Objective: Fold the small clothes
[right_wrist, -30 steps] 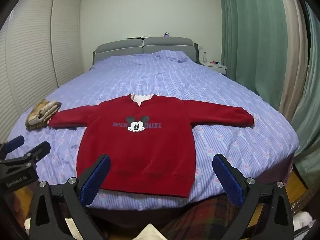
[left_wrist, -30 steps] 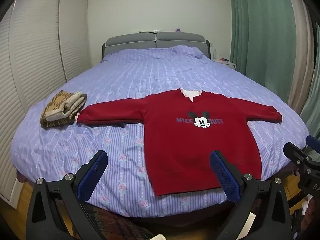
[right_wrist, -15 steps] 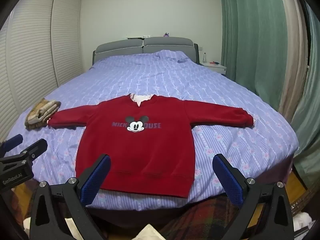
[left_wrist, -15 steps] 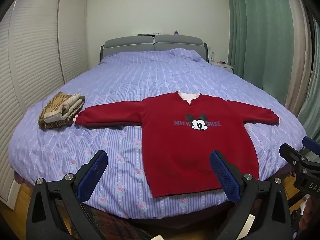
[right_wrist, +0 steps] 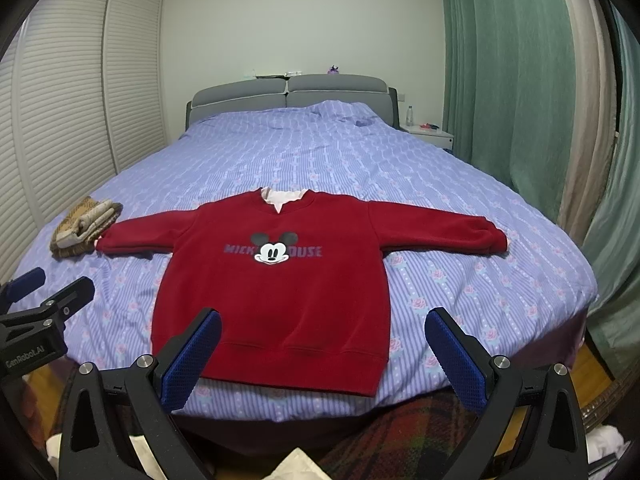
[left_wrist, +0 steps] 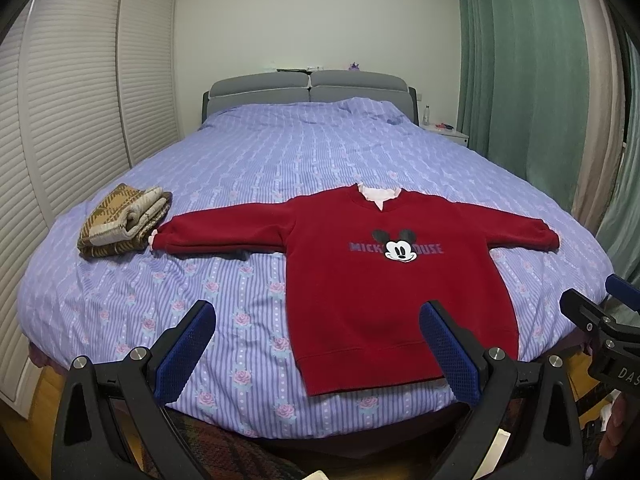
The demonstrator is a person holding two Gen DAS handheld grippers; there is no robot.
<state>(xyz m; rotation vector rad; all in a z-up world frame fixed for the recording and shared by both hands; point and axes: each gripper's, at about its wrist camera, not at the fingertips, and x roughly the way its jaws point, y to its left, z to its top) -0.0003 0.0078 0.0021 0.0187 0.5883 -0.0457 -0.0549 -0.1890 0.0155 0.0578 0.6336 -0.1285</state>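
A small red sweater [left_wrist: 384,280] [right_wrist: 276,300] with a cartoon mouse face and a pale collar lies flat, face up, sleeves spread, near the foot of a bed with a purple striped cover [left_wrist: 280,168] [right_wrist: 320,160]. My left gripper [left_wrist: 316,352] hovers open off the foot edge, its blue pads wide apart and nothing between them. My right gripper [right_wrist: 324,360] is open too, held before the sweater's hem. Each gripper shows at the edge of the other's view. A folded tan plaid garment [left_wrist: 122,220] [right_wrist: 86,226] rests by the left sleeve cuff.
Slatted wardrobe doors [left_wrist: 80,100] line the left wall. Green curtains [left_wrist: 520,80] hang on the right beside a white nightstand [right_wrist: 430,134]. A grey headboard [left_wrist: 310,90] closes the far end. A plaid rug [right_wrist: 400,432] lies on the floor below the bed.
Both grippers have pulled back and risen slightly, so the sweater and bed sit a little farther off in the views. Both stay open. The clothes have not moved.
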